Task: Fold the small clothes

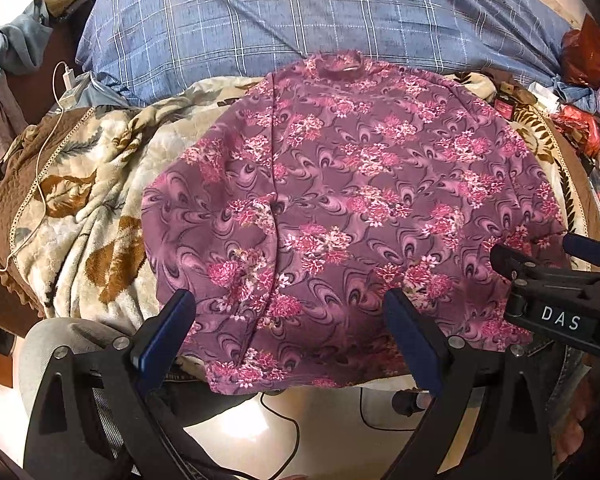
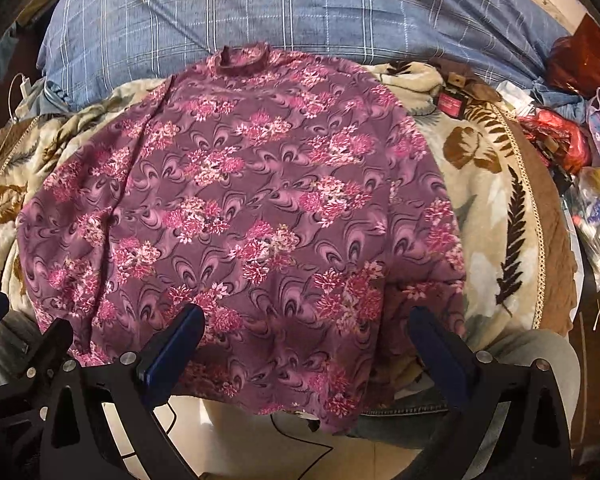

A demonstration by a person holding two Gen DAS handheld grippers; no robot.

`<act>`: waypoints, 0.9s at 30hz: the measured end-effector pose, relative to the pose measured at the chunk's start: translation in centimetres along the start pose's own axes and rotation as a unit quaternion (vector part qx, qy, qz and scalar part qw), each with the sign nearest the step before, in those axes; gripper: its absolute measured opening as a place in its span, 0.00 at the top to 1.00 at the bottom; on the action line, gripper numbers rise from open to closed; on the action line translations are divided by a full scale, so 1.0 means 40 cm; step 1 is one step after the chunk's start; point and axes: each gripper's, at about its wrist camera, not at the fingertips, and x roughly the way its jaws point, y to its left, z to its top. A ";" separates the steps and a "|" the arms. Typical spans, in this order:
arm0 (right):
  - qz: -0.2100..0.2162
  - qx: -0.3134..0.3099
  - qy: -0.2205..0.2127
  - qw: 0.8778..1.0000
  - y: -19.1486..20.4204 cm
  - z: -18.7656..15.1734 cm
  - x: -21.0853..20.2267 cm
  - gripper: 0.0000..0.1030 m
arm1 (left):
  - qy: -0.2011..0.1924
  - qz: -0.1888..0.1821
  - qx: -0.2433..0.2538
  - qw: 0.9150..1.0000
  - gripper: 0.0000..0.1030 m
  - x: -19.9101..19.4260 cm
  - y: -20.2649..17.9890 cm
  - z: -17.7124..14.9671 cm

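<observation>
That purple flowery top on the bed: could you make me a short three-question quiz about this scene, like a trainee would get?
1. True or false: the purple floral top lies spread out with its collar pointing away from the cameras.
2. Multiple choice: what lies just beyond the collar? A) a blue checked pillow B) a wooden chair C) a laptop
3. Fill in: both the left gripper and the right gripper are ____, holding nothing.

Key
1. True; the hem hangs over the near edge of the leaf-patterned blanket.
2. A
3. open; each pair of fingers stands wide apart above the hem.
</observation>
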 end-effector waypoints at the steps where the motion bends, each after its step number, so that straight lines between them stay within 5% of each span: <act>1: 0.000 -0.001 0.002 1.000 0.002 0.002 0.006 0.02 | 0.001 0.001 0.000 1.000 0.07 0.004 0.001 0.002; 15: 0.004 0.007 -0.006 1.000 -0.012 0.019 0.018 0.02 | 0.008 0.002 0.002 1.000 0.07 0.028 -0.003 0.006; 27: 0.024 0.041 -0.041 0.998 -0.100 -0.023 -0.051 0.07 | 0.012 0.016 -0.043 0.999 0.07 0.009 0.090 -0.030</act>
